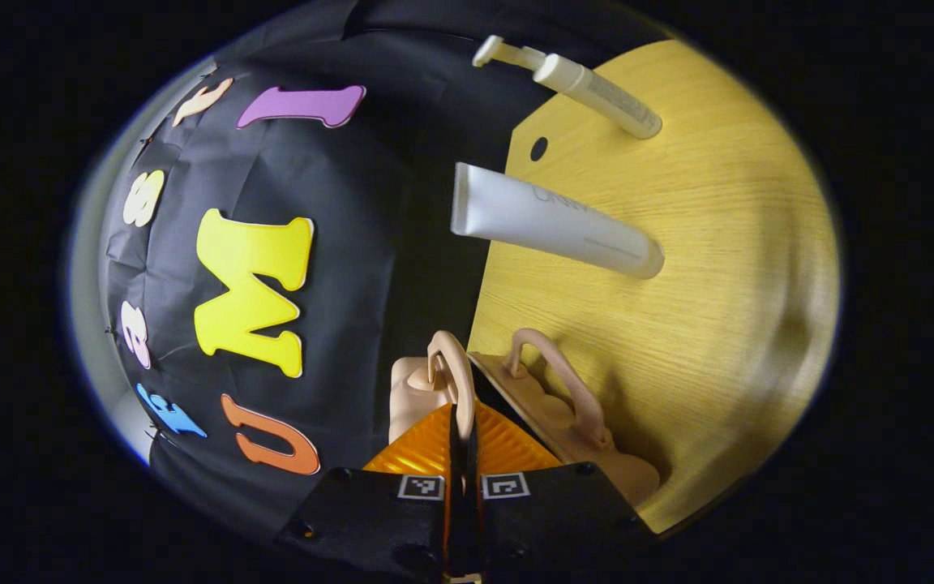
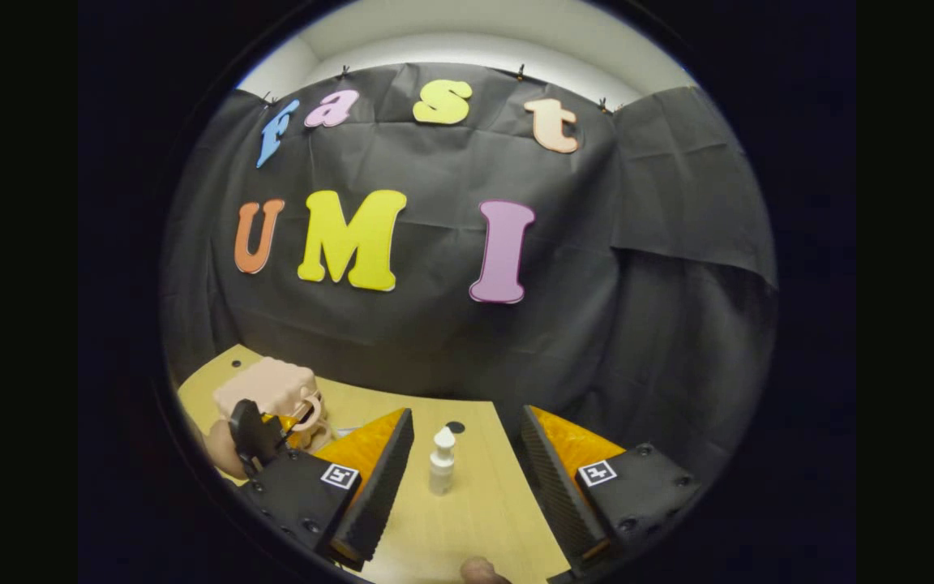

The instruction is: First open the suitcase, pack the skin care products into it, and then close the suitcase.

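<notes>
The left gripper (image 1: 461,442) is clamped on one handle (image 1: 452,375) of the suitcase (image 1: 552,414), at 6 o'clock in the left gripper view. The right gripper (image 2: 467,462) stands open around a small bottle (image 2: 441,461), not touching. Risk: the thin handle may slip out if pulled at an angle, dropping the lid.

A staged recording booth rather than a lived-in room. Black cloth (image 2: 451,324) hangs clipped along its top edge as the far wall, with a pale plain wall (image 2: 467,40) above it. A bare light wooden table (image 2: 475,511) stands in front, near the cloth.
</notes>
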`<state>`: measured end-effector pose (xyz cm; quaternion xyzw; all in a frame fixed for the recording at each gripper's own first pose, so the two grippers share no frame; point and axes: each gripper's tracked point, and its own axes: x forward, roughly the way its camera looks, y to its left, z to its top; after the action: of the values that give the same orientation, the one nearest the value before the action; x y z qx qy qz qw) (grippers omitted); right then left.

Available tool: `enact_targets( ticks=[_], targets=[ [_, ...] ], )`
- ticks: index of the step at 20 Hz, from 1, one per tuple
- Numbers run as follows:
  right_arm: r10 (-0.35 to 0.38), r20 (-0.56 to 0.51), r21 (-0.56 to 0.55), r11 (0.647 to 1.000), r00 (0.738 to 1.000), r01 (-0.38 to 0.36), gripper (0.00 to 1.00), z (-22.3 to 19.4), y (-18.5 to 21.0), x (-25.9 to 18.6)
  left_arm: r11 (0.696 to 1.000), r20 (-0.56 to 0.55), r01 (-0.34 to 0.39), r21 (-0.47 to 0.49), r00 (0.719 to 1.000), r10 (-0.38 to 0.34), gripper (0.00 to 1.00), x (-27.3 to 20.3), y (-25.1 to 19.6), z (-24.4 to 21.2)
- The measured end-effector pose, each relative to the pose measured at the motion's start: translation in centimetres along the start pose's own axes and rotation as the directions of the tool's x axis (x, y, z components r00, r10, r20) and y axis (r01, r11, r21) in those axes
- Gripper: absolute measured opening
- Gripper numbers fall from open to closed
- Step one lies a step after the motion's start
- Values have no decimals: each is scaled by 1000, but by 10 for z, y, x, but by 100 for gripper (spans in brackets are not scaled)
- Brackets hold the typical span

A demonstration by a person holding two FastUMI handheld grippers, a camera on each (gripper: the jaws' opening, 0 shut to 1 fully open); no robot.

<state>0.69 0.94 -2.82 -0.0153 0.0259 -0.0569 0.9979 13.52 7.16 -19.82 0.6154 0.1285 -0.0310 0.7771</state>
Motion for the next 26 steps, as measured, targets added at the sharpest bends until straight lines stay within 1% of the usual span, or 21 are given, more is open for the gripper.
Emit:
enact_targets(
  ticks=[1,4,5,7,9,10,11,13,16,17,19,21,23,24,26],
  targets=[
    [-9,5,5,1000,1000,9,80,4,4,1,1000,17,-6,-30,1000,6,3,-6,12,0],
    [-23,10,20,1000,1000,22,80,14,19,7,995,21,-16,-97,1000,18,3,-17,53,-13],
    [-29,11,19,999,1000,28,80,16,24,9,995,22,-24,-99,999,26,3,-18,64,-17],
    [-28,17,22,999,999,28,80,22,37,12,988,22,-46,-149,999,50,3,-23,95,-33],
    [-13,14,14,1000,1000,13,80,25,55,16,975,27,-67,-212,997,74,2,-28,122,-53],
    [-6,11,11,1000,1000,6,80,27,64,17,964,30,-77,-255,996,88,2,-29,135,-65],
    [1,10,11,1000,1000,-1,80,27,73,18,946,32,-81,-313,995,96,3,-30,146,-77],
    [20,13,1,1000,1000,-20,80,31,94,18,894,23,-92,-438,993,114,2,-33,165,-104],
    [47,6,-22,999,999,-47,80,31,124,19,809,25,-91,-581,991,130,2,-34,186,-149],
    [57,-4,-21,998,998,-57,80,29,134,20,787,23,-91,-611,991,133,2,-34,188,-163],
    [69,-17,-17,997,997,-70,80,30,153,20,758,19,-104,-644,988,151,2,-37,193,-194],
    [66,-22,-29,997,998,-67,80,31,167,20,719,4,-117,-685,986,164,2,-33,195,-227],
    [67,-38,-28,997,997,-68,80,30,181,18,657,-22,-120,-745,988,155,2,-22,197,-265],
    [66,-47,-26,997,997,-67,80,30,187,17,618,-28,-109,-778,990,140,2,-16,197,-280],
    [61,-65,-24,998,996,-63,80,28,198,14,531,-30,-89,-843,993,119,3,-8,193,-307]
  ],
)
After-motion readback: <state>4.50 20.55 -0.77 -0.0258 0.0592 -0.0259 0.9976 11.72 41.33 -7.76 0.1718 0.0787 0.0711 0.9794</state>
